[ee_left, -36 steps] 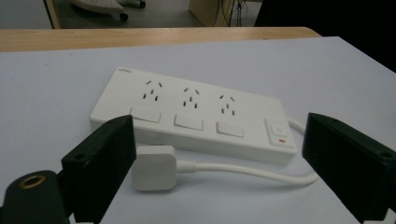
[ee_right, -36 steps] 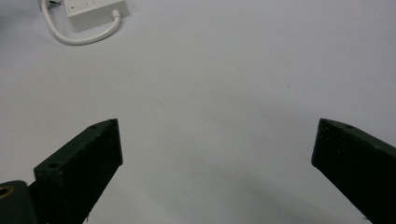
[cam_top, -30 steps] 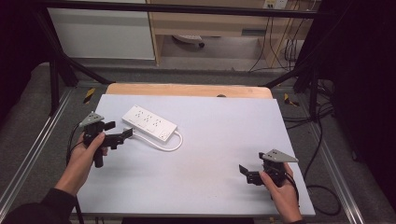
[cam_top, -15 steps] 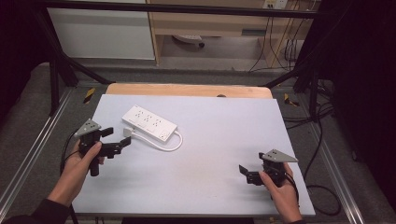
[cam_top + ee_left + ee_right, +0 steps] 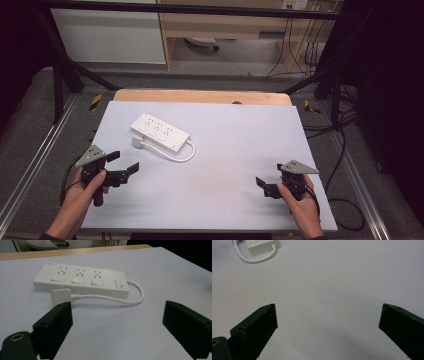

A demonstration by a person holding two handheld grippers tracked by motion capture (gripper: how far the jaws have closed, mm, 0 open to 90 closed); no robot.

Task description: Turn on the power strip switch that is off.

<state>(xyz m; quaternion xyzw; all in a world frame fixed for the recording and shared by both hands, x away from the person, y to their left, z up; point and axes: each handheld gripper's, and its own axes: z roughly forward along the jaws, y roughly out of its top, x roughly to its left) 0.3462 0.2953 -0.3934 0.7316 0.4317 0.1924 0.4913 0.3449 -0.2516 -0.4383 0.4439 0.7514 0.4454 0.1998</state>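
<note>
Holding my left claw (image 5: 122,165) low over the near left part of the worktop (image 5: 235,135), I keep its jaws spread wide with nothing between them. In the left gripper view the white power strip (image 5: 81,280) lies just beyond the jaws, flat on the pale surface, with three sockets in a row and a switch at its right end. Its white cord (image 5: 120,298) loops out of that end and curves back along the near side to the flat plug (image 5: 60,295), which rests on the worktop just beside the strip. My right claw (image 5: 265,186) sits at the near right, well apart from the strip, its jaws also wide open over bare worktop. The strip lies left of centre, toward the far side.
</note>
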